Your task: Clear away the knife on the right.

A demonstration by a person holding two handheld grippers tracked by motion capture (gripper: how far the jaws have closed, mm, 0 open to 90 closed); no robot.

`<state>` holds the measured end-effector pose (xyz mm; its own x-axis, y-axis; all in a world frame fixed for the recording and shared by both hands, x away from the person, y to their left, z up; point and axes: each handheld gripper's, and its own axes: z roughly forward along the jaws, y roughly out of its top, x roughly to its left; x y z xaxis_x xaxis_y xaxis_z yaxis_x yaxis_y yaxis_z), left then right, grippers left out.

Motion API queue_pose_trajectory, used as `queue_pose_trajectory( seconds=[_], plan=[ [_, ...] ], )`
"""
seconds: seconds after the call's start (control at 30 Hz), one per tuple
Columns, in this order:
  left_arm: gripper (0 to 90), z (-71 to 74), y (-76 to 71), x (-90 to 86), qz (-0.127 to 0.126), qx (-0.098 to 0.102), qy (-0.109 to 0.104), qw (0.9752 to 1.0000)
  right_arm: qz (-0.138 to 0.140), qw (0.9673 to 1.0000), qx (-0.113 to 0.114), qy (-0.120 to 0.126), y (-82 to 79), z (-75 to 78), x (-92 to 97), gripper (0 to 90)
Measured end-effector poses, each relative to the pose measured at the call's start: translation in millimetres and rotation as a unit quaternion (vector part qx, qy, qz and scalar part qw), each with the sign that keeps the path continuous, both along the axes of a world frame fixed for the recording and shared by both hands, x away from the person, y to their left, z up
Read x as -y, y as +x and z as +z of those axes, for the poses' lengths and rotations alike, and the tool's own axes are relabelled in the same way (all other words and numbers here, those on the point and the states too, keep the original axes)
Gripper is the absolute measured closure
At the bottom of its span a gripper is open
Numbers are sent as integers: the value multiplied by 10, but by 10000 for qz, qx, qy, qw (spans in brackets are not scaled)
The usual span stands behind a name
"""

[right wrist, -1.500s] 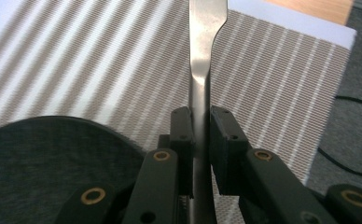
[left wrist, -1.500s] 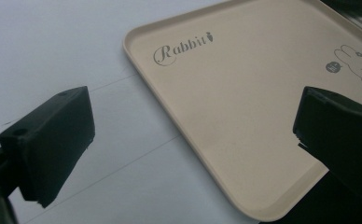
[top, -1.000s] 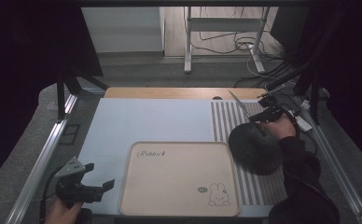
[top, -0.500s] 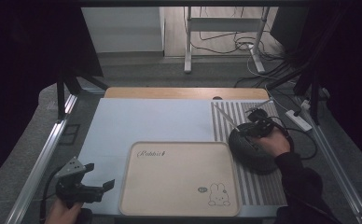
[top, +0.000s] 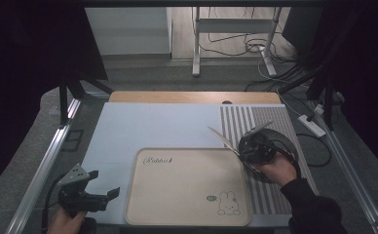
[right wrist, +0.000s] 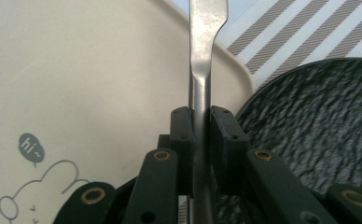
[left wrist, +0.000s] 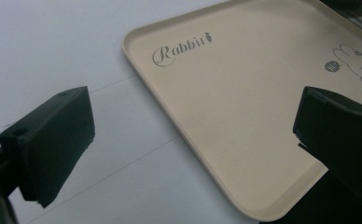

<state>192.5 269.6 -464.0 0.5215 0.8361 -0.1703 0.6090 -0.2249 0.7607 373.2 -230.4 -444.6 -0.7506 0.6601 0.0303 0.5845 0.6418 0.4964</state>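
Jaws of right gripper (right wrist: 199,122) pinching metal utensil (right wrist: 201,70), left gripper (left wrist: 193,149) spread, tray (left wrist: 244,116) bare.

"Rabbit" in grey cursive, with a small carrot drawn at the end of the word, printed near one corner of the beige tray (top: 187,187). Same word readable in the left gripper view (left wrist: 181,46). "hi~" in a dark round speech bubble (right wrist: 31,149) on the tray, just beside an outline drawing of a rabbit (top: 228,204) at the opposite corner. Bubble also visible in the high view, lettering too small to read there. No other text, numbers or brand marks legible.
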Motion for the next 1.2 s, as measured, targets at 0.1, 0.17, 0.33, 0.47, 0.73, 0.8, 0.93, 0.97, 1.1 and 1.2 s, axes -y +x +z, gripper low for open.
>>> queue_pose_trajectory(
  seconds=[0.1,0.17,0.33,0.47,0.73,0.8,0.93,0.97,1.1,1.2],
  plan=[
    [0,-2,2,-3,14,-7,-26,10000,-34,10000,-55,41,-81,-16,-45,799],
    [0,-2,5,-6,17,-11,-30,10000,-34,9999,-99,31,-148,-25,-99,799],
    [0,-2,6,-7,21,-18,-30,10000,60,9997,-218,-25,-280,-69,-259,798],
    [0,-3,6,-9,24,-19,-37,10000,152,9993,-315,-101,-384,-138,-371,798],
    [0,-2,7,-5,17,-14,-29,10000,235,9979,-447,-394,-483,-315,-495,797],
    [0,-3,7,-5,15,-11,-27,10000,272,9975,-461,-468,-497,-348,-529,797],
    [0,-2,6,-2,9,-11,-20,10000,319,9965,-529,-571,-524,-412,-589,797],
    [0,-2,6,-2,8,-11,-18,10000,333,9962,-561,-583,-531,-429,-602,796],
    [0,-2,5,-1,9,-11,-17,10000,394,9943,-730,-666,-544,-499,-643,785],
    [0,-3,7,-2,9,-18,-16,10000,463,9944,-784,-536,-536,-478,-639,720]
  ],
)
